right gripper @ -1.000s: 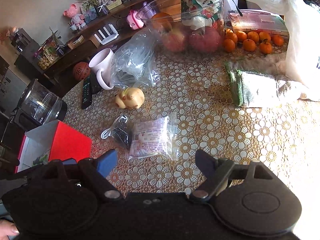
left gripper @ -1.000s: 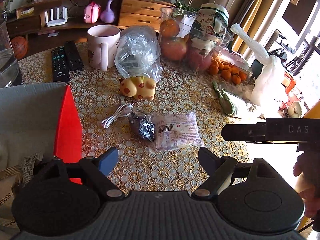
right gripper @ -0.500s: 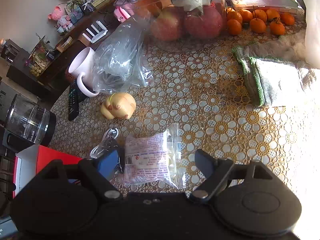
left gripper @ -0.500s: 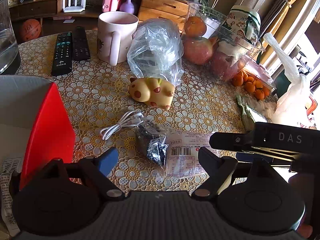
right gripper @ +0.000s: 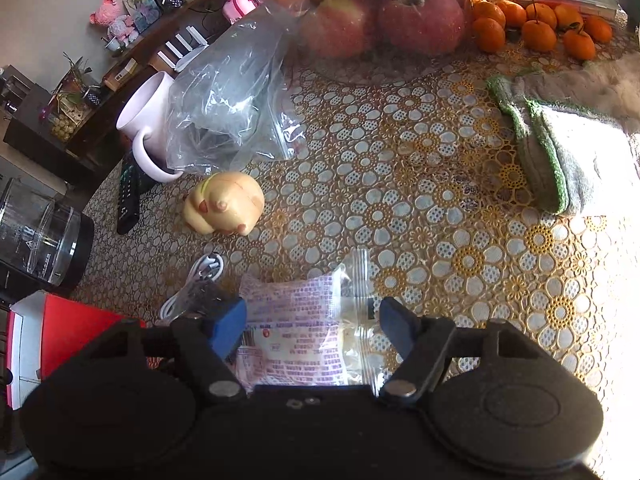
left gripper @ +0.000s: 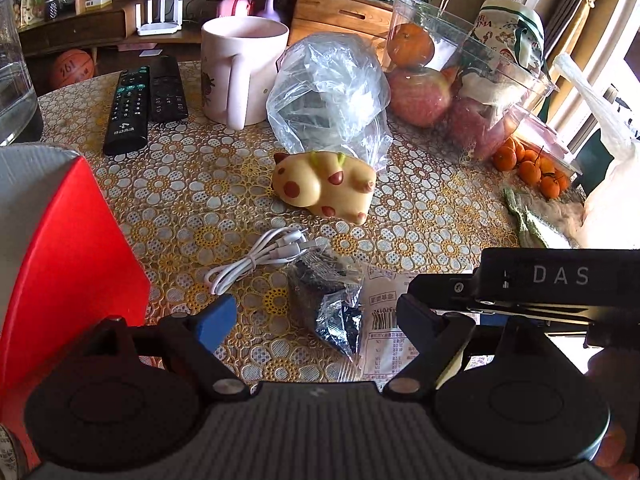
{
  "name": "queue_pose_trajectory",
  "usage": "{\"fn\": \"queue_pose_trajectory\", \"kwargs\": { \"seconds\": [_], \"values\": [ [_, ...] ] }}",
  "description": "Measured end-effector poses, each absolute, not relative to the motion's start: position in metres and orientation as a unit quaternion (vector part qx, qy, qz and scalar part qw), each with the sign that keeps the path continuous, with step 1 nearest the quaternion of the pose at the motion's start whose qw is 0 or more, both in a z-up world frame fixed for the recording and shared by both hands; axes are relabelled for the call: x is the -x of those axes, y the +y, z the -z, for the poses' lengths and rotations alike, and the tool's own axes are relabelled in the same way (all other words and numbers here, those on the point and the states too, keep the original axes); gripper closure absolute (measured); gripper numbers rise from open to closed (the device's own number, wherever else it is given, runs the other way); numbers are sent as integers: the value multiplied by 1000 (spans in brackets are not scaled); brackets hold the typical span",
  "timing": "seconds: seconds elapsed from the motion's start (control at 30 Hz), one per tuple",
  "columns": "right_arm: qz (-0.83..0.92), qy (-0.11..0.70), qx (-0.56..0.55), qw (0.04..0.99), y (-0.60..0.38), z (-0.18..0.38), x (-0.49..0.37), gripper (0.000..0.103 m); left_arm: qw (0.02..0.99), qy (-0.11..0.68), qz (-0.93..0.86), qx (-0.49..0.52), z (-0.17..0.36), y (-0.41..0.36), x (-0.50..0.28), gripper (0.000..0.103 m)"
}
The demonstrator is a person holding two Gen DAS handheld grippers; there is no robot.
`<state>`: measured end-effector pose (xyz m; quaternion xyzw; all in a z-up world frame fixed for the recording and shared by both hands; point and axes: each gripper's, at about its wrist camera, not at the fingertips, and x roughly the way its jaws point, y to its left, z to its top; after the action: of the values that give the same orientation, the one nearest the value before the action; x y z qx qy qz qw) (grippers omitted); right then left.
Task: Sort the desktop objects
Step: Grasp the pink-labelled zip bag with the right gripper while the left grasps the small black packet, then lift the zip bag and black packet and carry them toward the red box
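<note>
The right gripper (right gripper: 312, 328) stands wide open and low over the clear-wrapped snack packet with pink print (right gripper: 296, 332); the packet lies flat on the yellow flower-patterned lace tablecloth (right gripper: 440, 200) between the two spread fingers, and neither pad visibly presses it. The left gripper (left gripper: 316, 320) is also wide open and holds nothing, hanging above the small crumpled dark foil packet (left gripper: 332, 304), which lies just left of the snack packet (left gripper: 384, 344).

The left wrist view alone shows the right tool's black body lettered "DAS" crossing in from the right. It also shows the coiled white cable (left gripper: 256, 260) in full, just beyond the foil packet, two black remote controls (left gripper: 144, 108) at the far left, and the spotted side of the yellow pig-shaped toy (left gripper: 324, 188). The right wrist view shows only a loop of that cable (right gripper: 196, 284), the toy (right gripper: 224, 204) from behind, and a folded grey-green cloth (right gripper: 560, 156) at the right.

Both views show the red-sided box (left gripper: 68, 256) at the near left, the pink mug (left gripper: 240, 68) and the crumpled clear plastic bag (left gripper: 328, 92) at the far side.
</note>
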<state>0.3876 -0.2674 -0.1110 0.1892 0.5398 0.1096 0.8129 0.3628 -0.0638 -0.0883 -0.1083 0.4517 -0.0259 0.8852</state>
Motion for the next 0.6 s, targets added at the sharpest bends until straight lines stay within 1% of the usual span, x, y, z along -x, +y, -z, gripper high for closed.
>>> {"fn": "queue_pose_trajectory", "kwargs": {
  "seconds": [0.23,0.4,0.43,0.5,0.57,0.6],
  "values": [
    [-112,536,-190,815,-267,115,-390,43,895,432,22,108,93,-64,-362,17],
    [-115,531,-185,819,-261,116,-391,48,897,424,28,123,98,-60,-360,23],
    [-116,529,-185,820,-260,116,-390,52,898,421,29,126,98,-60,-359,27],
    [-116,526,-183,823,-259,114,-389,54,901,413,33,126,97,-61,-358,37],
    [-117,522,-180,826,-258,113,-388,56,904,405,38,129,96,-62,-356,57],
    [-117,521,-180,826,-258,112,-387,56,904,404,40,130,95,-63,-355,60]
  ]
}}
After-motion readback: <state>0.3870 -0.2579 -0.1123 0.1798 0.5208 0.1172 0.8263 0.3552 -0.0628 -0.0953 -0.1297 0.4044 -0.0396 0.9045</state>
